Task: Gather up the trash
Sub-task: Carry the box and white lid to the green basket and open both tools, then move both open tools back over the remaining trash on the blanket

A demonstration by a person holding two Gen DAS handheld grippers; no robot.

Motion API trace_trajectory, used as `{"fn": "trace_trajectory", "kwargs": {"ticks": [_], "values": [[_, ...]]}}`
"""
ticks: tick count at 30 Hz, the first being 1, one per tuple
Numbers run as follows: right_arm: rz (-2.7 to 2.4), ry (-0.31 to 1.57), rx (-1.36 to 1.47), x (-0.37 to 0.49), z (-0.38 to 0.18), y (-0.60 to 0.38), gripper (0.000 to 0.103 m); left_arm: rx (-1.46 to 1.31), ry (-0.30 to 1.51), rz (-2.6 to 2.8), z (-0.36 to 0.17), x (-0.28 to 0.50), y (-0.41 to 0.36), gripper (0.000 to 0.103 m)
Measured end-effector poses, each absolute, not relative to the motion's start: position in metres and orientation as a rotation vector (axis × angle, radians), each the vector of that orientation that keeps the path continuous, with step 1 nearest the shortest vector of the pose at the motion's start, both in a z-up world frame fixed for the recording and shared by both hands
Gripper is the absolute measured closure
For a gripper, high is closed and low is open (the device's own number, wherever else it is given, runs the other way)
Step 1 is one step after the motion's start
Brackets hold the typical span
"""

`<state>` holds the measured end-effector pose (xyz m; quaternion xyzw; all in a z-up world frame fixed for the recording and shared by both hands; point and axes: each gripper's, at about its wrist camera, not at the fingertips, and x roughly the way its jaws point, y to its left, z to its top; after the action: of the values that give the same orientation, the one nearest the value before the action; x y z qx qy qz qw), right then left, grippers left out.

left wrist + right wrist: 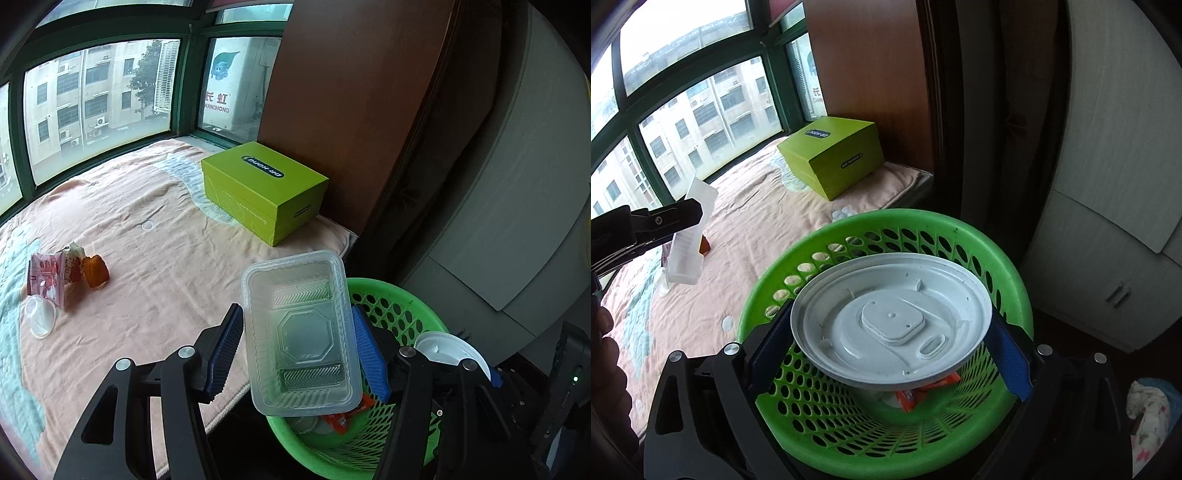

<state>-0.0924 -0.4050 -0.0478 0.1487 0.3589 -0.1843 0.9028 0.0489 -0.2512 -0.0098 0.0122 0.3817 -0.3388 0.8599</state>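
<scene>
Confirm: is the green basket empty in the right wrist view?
No, an orange wrapper lies at the bottom of the green basket, under the white lid held above it.

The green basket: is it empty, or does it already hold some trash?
Not empty. Through the green basket, under the white lid held above it, an orange wrapper lies on the bottom.

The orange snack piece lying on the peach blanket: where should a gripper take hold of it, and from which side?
Grip the orange snack piece across its narrow width, coming down from above. It lies low on the peach blanket, so nothing fits under it. Its right side is open; crumpled red-and-white wrappers crowd its left, so keep that finger close to the piece.
</scene>
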Motion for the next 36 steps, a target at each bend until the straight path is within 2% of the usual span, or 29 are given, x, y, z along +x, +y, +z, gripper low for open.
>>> {"fn": "trace_trajectory", "kwargs": {"ticks": [29,36], "values": [[-0.473,0.667,0.341,-0.127,-0.032,-0.427,0.007,0.070,0.868,-0.826,-0.026,0.027,-0.289,0.044],[-0.467,0.664,0.347,-0.127,-0.031,-0.427,0.007,0.076,0.867,-0.832,-0.028,0.023,-0.291,0.027]]}}
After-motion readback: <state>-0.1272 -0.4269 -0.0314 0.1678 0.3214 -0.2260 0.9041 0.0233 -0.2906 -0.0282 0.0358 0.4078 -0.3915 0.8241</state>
